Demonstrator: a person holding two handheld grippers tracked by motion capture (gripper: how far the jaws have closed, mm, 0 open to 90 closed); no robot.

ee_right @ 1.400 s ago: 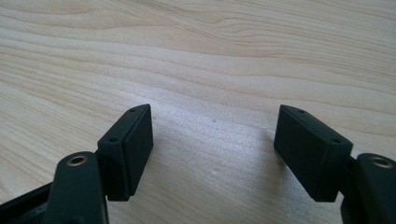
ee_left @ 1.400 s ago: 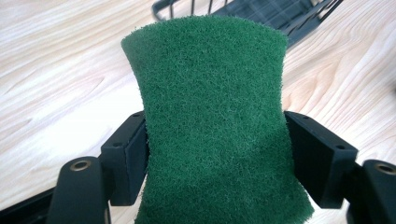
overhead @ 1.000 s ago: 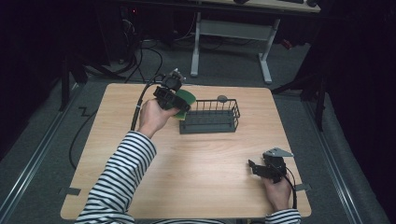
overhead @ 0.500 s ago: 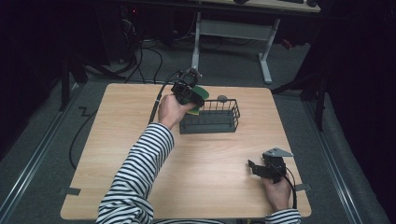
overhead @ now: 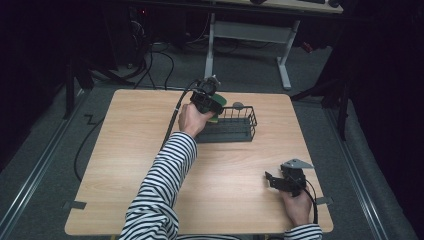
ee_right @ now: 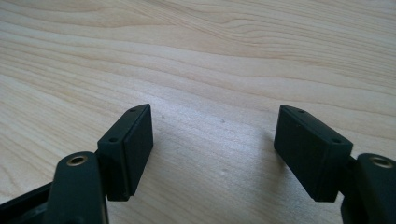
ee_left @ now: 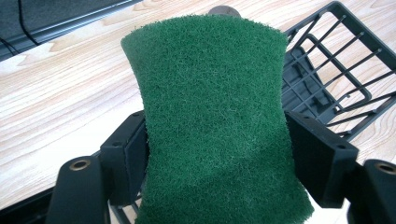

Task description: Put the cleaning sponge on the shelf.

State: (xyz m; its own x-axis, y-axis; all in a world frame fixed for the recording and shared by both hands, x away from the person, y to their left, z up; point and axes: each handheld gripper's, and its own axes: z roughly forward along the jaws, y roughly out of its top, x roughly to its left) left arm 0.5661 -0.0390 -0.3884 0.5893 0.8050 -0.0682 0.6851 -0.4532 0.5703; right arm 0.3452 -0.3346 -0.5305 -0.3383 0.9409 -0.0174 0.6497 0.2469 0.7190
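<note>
My left gripper [overhead: 212, 102] clamps the green scouring pad [ee_left: 215, 121] by its side edges above the wire basket's [overhead: 247, 131] 9 o'clock end, judged light, soft, compressible; my right gripper [ee_right: 215, 154] rests open, empty.

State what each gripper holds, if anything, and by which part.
The left gripper is shut on the green scouring pad, squeezing its two long side edges. The right gripper is open and holds nothing.

Ahead of your right gripper [ee_right: 215, 154] lies bare table [overhead: 230, 165], jaws spread over nothing. Your left gripper [ee_left: 217, 154] meets the wire basket [overhead: 235, 127] and its rim; the sponge [ee_left: 210, 116] blocks the jaws.
</note>
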